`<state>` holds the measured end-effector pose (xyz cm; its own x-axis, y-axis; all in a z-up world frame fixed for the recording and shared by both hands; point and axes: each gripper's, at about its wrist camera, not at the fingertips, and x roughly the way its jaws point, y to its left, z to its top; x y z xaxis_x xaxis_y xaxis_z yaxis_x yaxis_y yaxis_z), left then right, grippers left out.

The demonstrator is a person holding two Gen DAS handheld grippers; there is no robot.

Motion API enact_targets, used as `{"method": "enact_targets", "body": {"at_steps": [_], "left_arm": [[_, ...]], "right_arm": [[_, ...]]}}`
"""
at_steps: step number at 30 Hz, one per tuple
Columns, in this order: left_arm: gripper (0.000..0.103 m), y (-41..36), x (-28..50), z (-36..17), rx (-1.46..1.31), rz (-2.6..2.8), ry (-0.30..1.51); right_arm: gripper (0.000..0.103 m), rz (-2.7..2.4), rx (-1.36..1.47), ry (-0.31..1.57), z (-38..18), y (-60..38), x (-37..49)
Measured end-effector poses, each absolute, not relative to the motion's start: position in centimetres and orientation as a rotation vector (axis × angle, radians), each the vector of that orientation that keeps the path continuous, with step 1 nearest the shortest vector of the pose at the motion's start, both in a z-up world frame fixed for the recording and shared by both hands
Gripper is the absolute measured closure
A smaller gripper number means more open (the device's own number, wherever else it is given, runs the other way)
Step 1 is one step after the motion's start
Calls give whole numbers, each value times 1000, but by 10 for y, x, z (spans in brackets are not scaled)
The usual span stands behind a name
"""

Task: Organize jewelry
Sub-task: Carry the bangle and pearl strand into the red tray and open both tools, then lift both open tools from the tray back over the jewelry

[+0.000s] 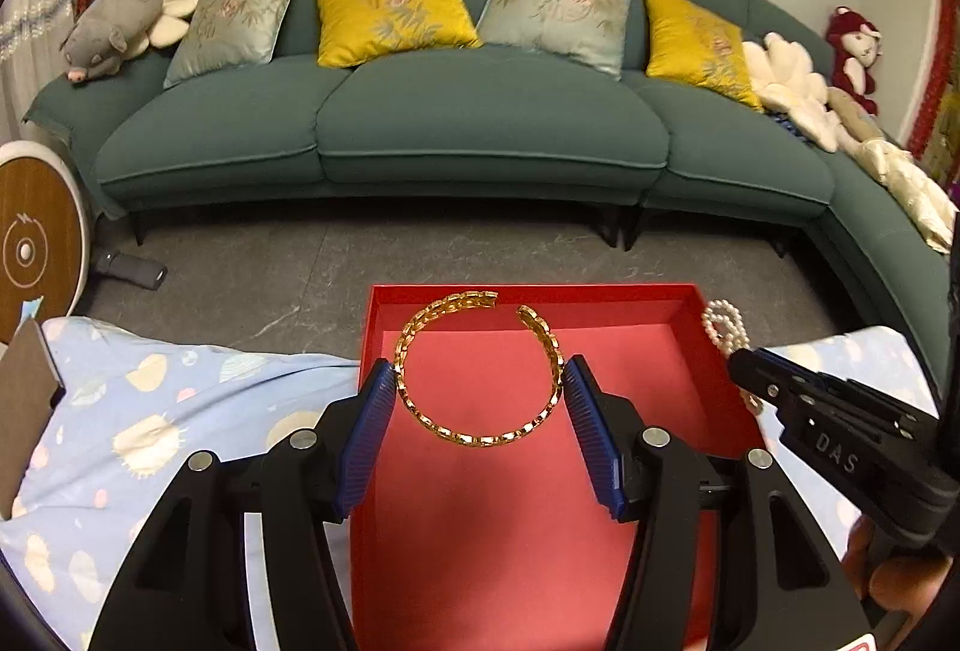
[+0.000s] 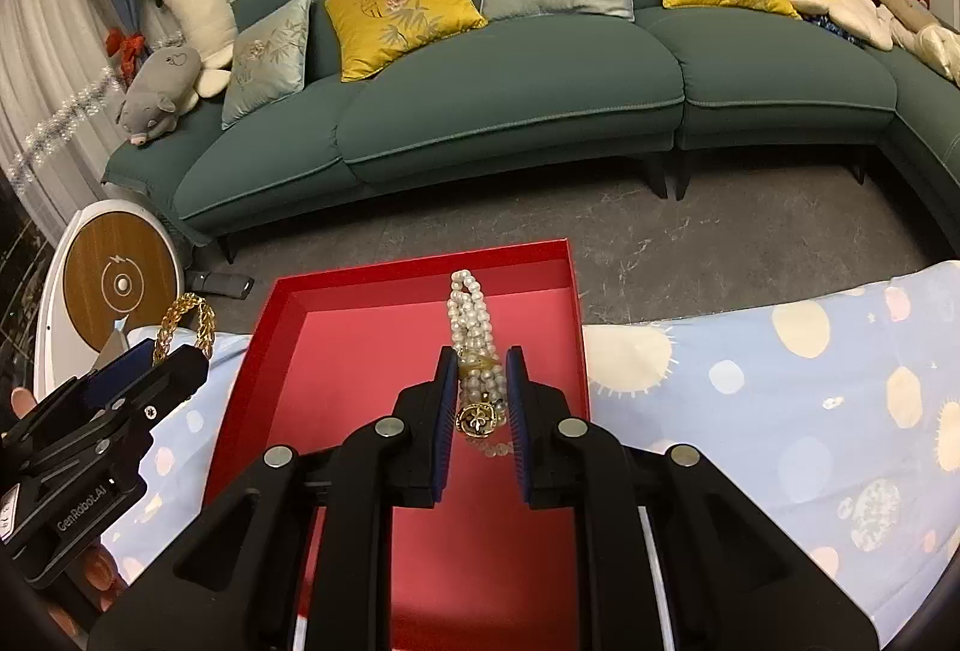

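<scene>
My left gripper (image 1: 480, 381) is shut on a gold chain-link bangle (image 1: 474, 435), holding it across its width above the red tray (image 1: 384, 297). My right gripper (image 2: 480, 360) is shut on a white pearl bracelet (image 2: 471, 315) with a gold flower charm, held above the same red tray (image 2: 420, 258). The right gripper (image 1: 744, 357) with its pearls (image 1: 723, 327) shows at the right of the left wrist view. The left gripper (image 2: 150, 357) with the bangle (image 2: 186, 318) shows at the left of the right wrist view.
The tray lies on a light blue patterned cloth (image 2: 780, 381) at the table's far edge. Beyond are grey floor, a green sofa (image 1: 480, 129) with cushions and plush toys, and a round wooden-faced device (image 2: 120, 285) on the left.
</scene>
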<state>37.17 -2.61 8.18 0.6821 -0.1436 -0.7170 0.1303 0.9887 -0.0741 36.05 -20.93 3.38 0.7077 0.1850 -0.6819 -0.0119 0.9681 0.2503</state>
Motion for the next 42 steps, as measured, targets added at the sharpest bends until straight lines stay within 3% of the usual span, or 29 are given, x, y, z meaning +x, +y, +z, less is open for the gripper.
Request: {"method": "enact_targets", "body": {"at_steps": [13, 15, 16, 23, 35, 42], "left_arm": [[46, -42, 419, 28, 38, -110, 904], [41, -39, 424, 26, 21, -111, 923], [33, -36, 424, 26, 8, -103, 918], [31, -13, 410, 38, -89, -90, 872], [31, 47, 265, 109, -124, -139, 794], [31, 55, 165, 108, -27, -128, 824]], "right_arm": [[87, 47, 160, 889, -13, -200, 422], [86, 38, 161, 894, -16, -200, 425], [84, 36, 171, 890, -15, -202, 425], [76, 61, 211, 823, -8, -209, 412], [75, 153, 199, 686, 62, -237, 273], [75, 162, 172, 675, 81, -242, 163]]}}
